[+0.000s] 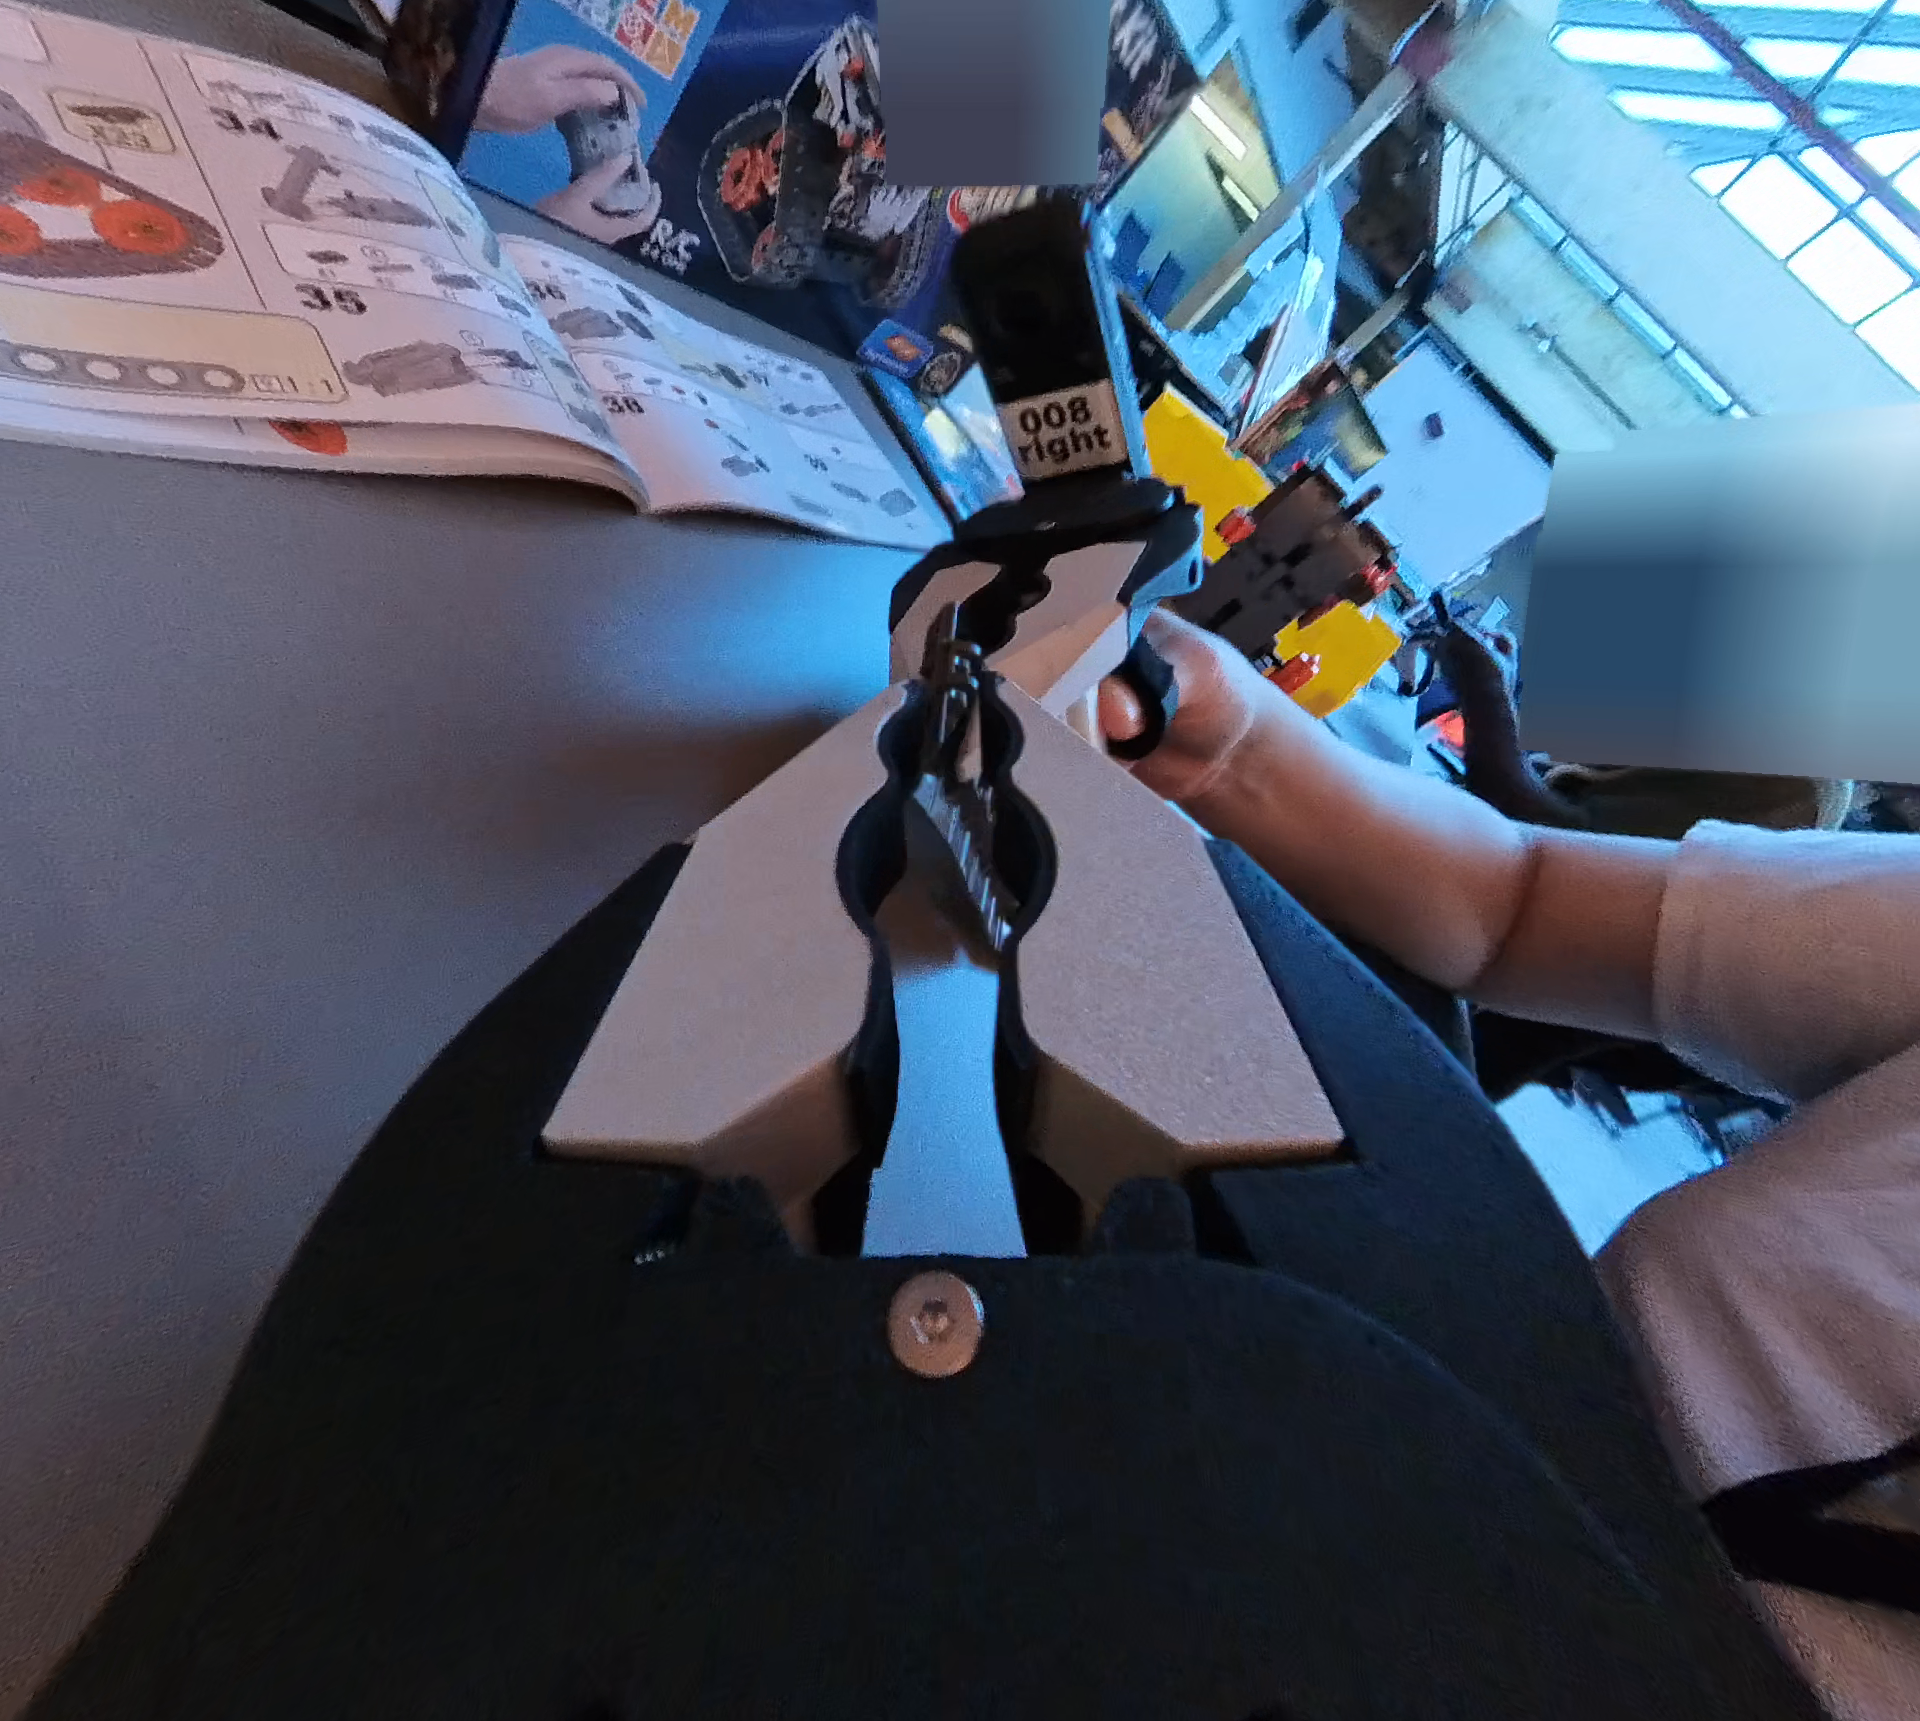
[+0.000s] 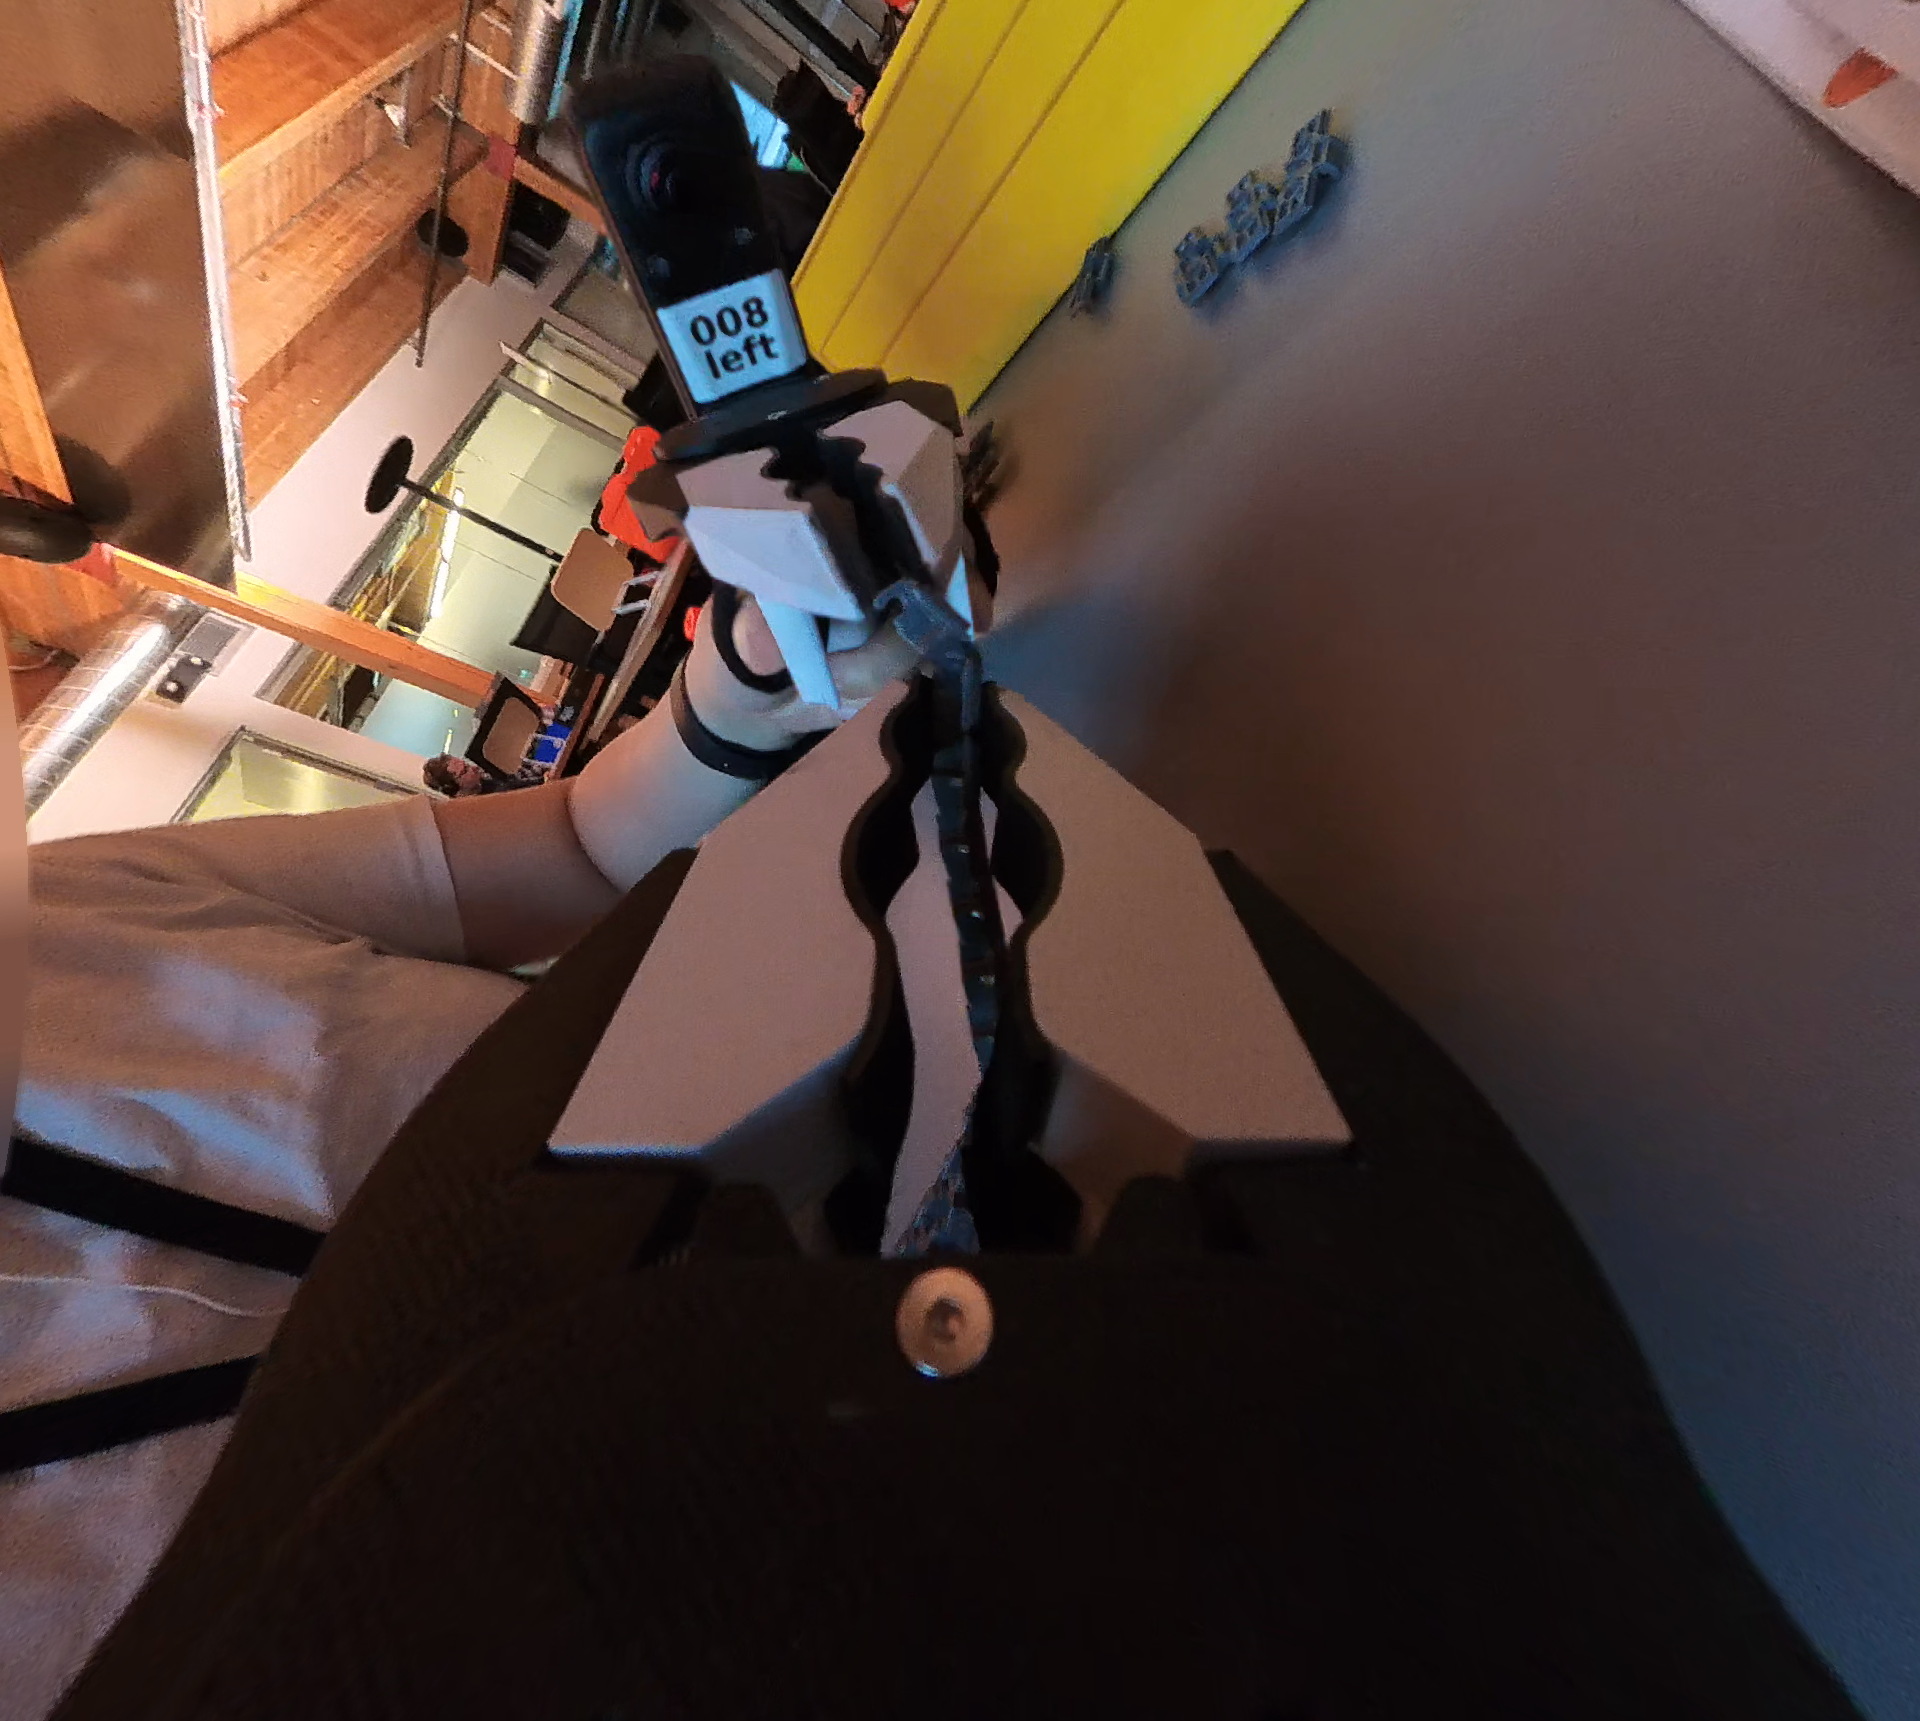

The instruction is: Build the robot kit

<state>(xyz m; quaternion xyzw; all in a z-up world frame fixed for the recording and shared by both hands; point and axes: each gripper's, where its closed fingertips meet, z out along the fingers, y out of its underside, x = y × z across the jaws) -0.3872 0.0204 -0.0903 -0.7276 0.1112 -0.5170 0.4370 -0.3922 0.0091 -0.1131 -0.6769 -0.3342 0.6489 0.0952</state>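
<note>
Left gripper (image 1: 951,726) is clamped on one end of a dark toothed track strip (image 1: 961,840); right gripper (image 2: 961,715) is clamped on the other end, tip to tip above the grey table (image 1: 364,684). Judgement: maintain even grip (avoid twisting).

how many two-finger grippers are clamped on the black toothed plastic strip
2: the left gripper grips one end of the strip, and the right gripper grips the other, facing it.
</note>
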